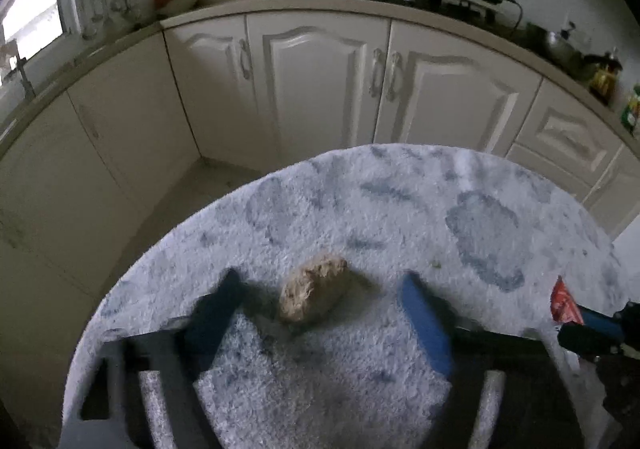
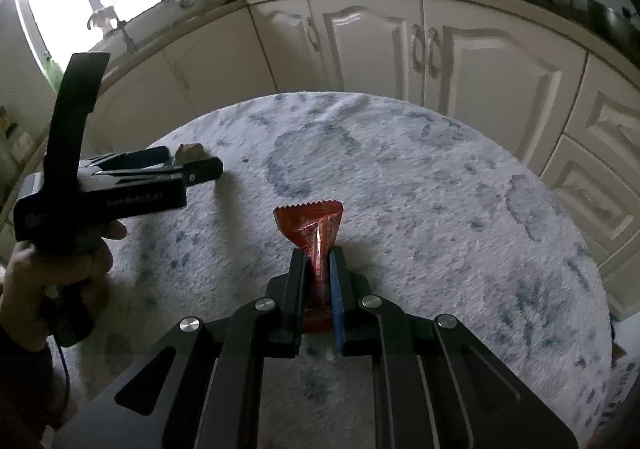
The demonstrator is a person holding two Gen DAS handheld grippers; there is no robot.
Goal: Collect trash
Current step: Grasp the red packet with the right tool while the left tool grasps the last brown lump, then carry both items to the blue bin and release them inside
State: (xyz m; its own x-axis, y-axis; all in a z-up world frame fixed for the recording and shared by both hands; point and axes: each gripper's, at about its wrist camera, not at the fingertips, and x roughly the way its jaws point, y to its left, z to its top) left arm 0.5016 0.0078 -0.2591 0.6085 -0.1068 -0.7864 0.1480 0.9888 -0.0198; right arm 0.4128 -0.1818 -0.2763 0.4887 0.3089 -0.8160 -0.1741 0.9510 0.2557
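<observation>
**Left wrist and right wrist views: two pieces of trash, one straddled, one pinched**

Left wrist view. We find our left gripper (image 1: 320,289) low over the cloth-covered table (image 1: 400,201) with its fingers (image 1: 424,313) spread wide. A tan crumpled wad (image 1: 314,293) lies on the cloth between them, touching neither finger. We judge the spread stance to be a set-up for closing on the wad, since the piece sits near the middle of the gap. Its long axis runs diagonally, from near-left to far-right, so it lies skewed to the line on which the fingers would close. At the right edge of this view a red wrapper (image 1: 562,301) shows, carried at the tip of our right gripper (image 1: 580,315).

Right wrist view. Our right gripper (image 2: 318,269) has its fingers (image 2: 335,289) pressed onto the red wrapper (image 2: 310,225), pinching its narrow lower end. The wrapper's long axis follows the fingers, pointing away from the camera, and its serrated end fans out beyond the fingertips. We judge this end-on grip to suit carrying, the flat foil being gathered where it is narrowest. Whether the wrapper is lifted clear of the cloth we cannot tell. The left gripper (image 2: 192,165) appears at left, held in a hand (image 2: 60,261), with the tan wad (image 2: 190,153) at its tip.
</observation>
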